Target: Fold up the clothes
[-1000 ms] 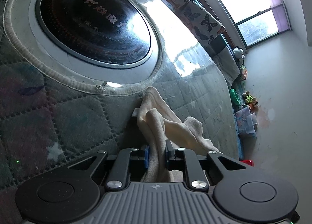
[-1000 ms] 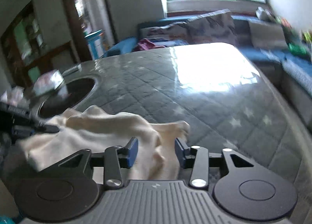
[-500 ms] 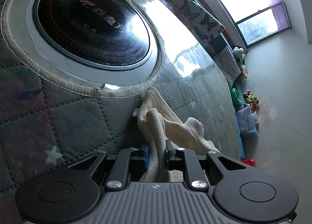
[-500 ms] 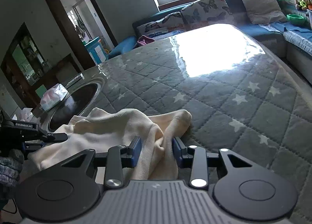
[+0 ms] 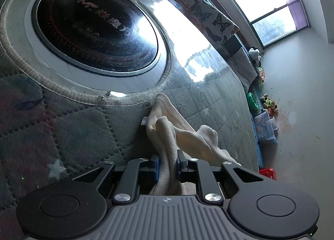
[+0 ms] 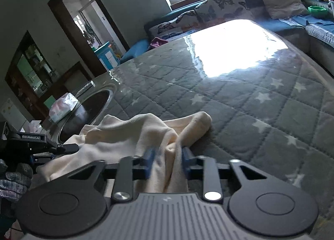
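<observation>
A grey quilted table cover (image 5: 87,135) with stars. The left gripper (image 5: 167,162) pinches the cream cloth (image 5: 167,133), which runs away toward the round cooktop (image 5: 94,26).

In the right view, the right gripper (image 6: 167,156) squeezes a bunched fold; the cloth's length stretches left to the other gripper.

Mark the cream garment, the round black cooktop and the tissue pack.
cream garment (image 6: 129,135), right wrist view, bunched middle.
round black cooktop (image 5: 94,28), left wrist view, glass centre.
tissue pack (image 6: 62,107), right wrist view, wrapper's side.
</observation>
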Demonstrator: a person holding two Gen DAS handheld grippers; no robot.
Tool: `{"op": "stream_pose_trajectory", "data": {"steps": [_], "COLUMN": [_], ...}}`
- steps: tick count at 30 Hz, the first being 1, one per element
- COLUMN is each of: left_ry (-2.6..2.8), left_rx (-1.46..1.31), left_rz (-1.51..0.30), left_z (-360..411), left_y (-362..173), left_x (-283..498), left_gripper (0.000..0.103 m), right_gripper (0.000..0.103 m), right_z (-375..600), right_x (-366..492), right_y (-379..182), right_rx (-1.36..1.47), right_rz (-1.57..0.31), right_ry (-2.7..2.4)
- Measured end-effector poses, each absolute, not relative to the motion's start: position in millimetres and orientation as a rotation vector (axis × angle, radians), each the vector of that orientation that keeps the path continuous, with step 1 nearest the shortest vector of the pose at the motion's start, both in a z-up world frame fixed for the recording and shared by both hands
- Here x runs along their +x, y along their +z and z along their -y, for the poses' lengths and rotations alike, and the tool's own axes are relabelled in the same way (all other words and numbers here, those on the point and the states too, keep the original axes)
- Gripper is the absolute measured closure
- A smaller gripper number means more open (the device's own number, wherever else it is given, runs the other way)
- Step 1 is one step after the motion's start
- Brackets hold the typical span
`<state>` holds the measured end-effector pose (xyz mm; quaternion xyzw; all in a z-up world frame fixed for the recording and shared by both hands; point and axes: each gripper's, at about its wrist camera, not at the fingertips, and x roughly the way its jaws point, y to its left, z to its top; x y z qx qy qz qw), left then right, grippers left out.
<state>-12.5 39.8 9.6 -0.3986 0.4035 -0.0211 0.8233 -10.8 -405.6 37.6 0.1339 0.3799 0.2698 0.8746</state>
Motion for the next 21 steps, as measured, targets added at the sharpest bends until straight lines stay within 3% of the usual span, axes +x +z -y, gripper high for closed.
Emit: {"op": "stream_pose_trajectory", "data": {"steps": [4, 21], "left_ry": [-0.054, -0.229], "left_rx": [-0.828, -0.627], "left_rz": [-0.851, -0.809], "left_z": [-37.8, 34.1], "left_y": [12.7, 45.5], "left_x": [-11.4, 36.4], "left_gripper": [0.087, 0.088], "right_gripper": [0.090, 0.092], "right_z": [407.1, 435.0], "right_x": [-15.2, -7.7], "right_y": [42.1, 82.7], "right_rx": [0.279, 0.176], "right_rz": [-0.761, -0.612], "right_ry": [0.548, 0.415]}}
